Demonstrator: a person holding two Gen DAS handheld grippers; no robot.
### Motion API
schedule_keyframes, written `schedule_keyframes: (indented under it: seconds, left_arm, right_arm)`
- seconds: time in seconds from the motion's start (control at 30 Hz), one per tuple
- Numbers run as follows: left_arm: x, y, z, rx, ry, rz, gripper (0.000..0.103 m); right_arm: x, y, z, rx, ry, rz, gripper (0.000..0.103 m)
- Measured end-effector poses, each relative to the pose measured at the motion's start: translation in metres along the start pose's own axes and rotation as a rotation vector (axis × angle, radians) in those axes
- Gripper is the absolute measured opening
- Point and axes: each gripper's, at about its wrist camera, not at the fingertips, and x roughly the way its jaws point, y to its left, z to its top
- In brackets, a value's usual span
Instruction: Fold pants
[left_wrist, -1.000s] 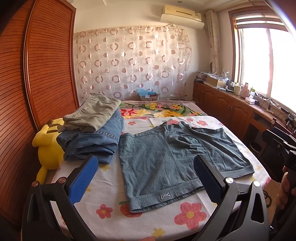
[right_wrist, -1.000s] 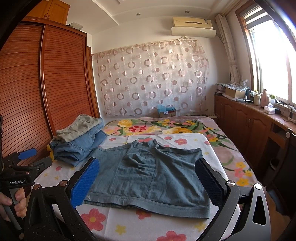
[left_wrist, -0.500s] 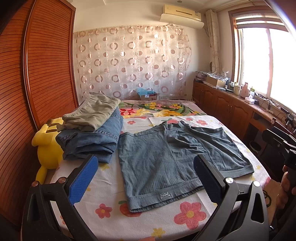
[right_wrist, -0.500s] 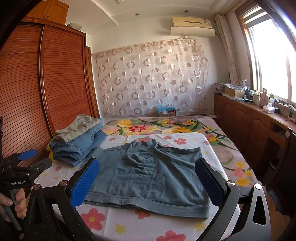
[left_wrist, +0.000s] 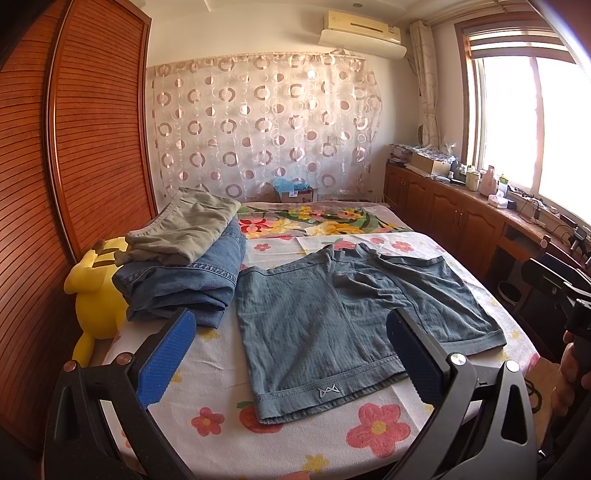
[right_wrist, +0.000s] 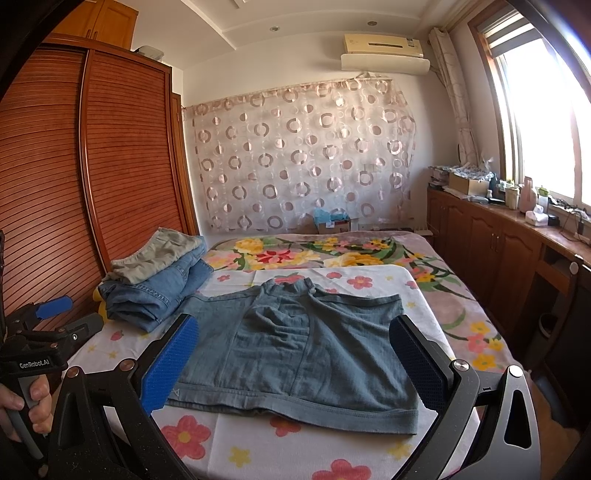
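A bed (left_wrist: 221, 398) covered with a white flower-print sheet fills the lower part of both views, with a brown slatted wardrobe (left_wrist: 96, 140) along its left side and a curtain with ring patterns (left_wrist: 266, 129) behind its far end. On the sheet lies a pair of blue-grey shorts (left_wrist: 332, 321), spread flat near the bed's front edge; its long axis runs across the bed, the waistband end lies toward the curtain with bunched folds in the middle, and the two leg hems point toward the cameras. A small white zigzag logo (left_wrist: 328, 390) is stitched on the hem of the left leg; no letters can be read in it. Just left of the shorts sits a stack of folded clothes: blue jeans (left_wrist: 184, 284) below and a khaki garment (left_wrist: 184, 229) on top, beside a yellow plush toy (left_wrist: 98, 291) at the wardrobe. The left gripper (left_wrist: 291, 360) hangs over the front edge with its blue pads spread wide, holding nothing. The right gripper (right_wrist: 295, 363) is likewise spread wide and empty, framing the shorts. In the right wrist view the handle of the left gripper shows the white writing "GenRobot.AI" (right_wrist: 34, 364).
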Motion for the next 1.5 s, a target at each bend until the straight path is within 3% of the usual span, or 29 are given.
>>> schedule_keyframes:
  seconds: [0.83,1.3,1.5]
  left_arm:
    - [0.001,-0.002,0.003,0.004,0.021,-0.004,0.103]
    - [0.054,-0.003,0.009,0.057,0.065,-0.035,0.103]
    - [0.073,-0.005,0.008,0.075,0.086,-0.064,0.103]
  right_arm:
    - [0.004,-0.005,0.0,0.008,0.008,-0.002,0.103]
    - [0.022,-0.022,0.004,-0.028,0.029,-0.014,0.103]
    - [0.032,-0.029,0.008,-0.059,0.049,-0.018,0.095]
